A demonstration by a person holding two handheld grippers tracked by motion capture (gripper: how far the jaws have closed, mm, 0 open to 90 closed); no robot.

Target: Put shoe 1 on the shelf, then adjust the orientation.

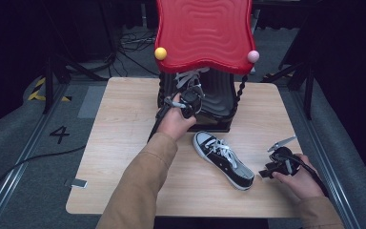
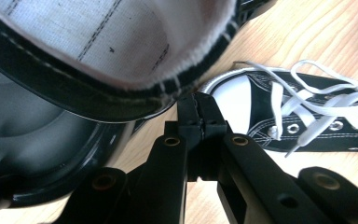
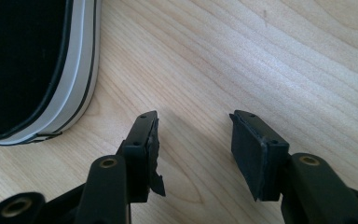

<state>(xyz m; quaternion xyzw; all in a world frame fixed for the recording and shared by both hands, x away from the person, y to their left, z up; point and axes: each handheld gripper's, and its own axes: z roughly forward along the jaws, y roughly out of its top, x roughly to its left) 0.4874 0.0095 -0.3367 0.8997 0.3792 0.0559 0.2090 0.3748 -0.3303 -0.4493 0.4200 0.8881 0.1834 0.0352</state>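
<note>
My left gripper (image 1: 190, 102) (image 2: 197, 109) is shut, its tips pinching the dark rim of a black sneaker (image 1: 188, 78) (image 2: 112, 42) with a white lining. That sneaker is at the front of a black stand (image 1: 219, 102) under a red wavy top (image 1: 202, 28). A second black sneaker (image 1: 224, 160) (image 2: 261, 107) with white laces lies on the wooden table (image 1: 124, 143), toe toward the stand. My right gripper (image 1: 264, 172) (image 3: 193, 135) rests low by that sneaker's heel, jaws apart with only bare wood between them. The sneaker's white sole edge (image 3: 77, 70) lies to its left.
A yellow ball (image 1: 160, 53) and a pink ball (image 1: 253, 56) sit on the corners of the red top. The stand's dark curved shelf (image 2: 37, 154) lies close under the held sneaker. Cables and frame legs surround the table on the floor.
</note>
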